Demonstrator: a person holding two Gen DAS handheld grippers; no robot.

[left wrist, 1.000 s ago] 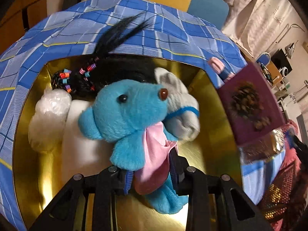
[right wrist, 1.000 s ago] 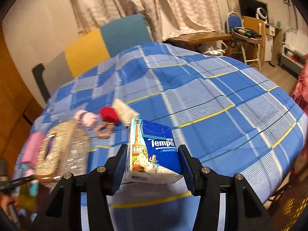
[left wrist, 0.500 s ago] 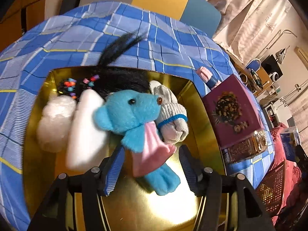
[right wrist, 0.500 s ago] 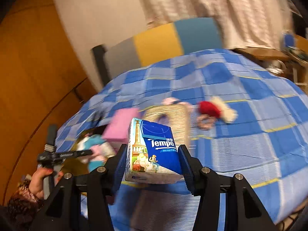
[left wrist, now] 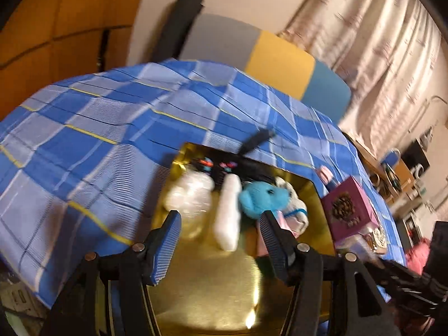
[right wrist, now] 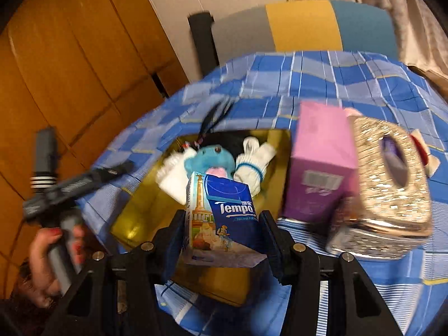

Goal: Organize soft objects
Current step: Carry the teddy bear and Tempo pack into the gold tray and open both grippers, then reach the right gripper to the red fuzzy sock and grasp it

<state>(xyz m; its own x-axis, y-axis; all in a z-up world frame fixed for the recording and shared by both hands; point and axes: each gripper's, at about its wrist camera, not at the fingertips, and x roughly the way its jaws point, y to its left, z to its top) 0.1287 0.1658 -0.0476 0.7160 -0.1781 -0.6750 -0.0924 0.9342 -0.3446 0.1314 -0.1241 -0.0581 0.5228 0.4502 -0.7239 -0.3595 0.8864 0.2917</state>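
Now your right gripper (right wrist: 221, 233) clenches the Tempo tissue pack (right wrist: 221, 218) above the near rim of the gold tray (right wrist: 134, 210). Bare gold floor lies in the tray's near half; the blue plush (right wrist: 208, 158), rolled socks (right wrist: 252, 165) and white bundle (right wrist: 170, 175) crowd the far half. Just right of the rim, the purple box (right wrist: 319, 165) and glittery tissue cover (right wrist: 389, 184) hem you in. Your left gripper (left wrist: 221, 233) hangs released, holding nothing, over the tray's near edge.
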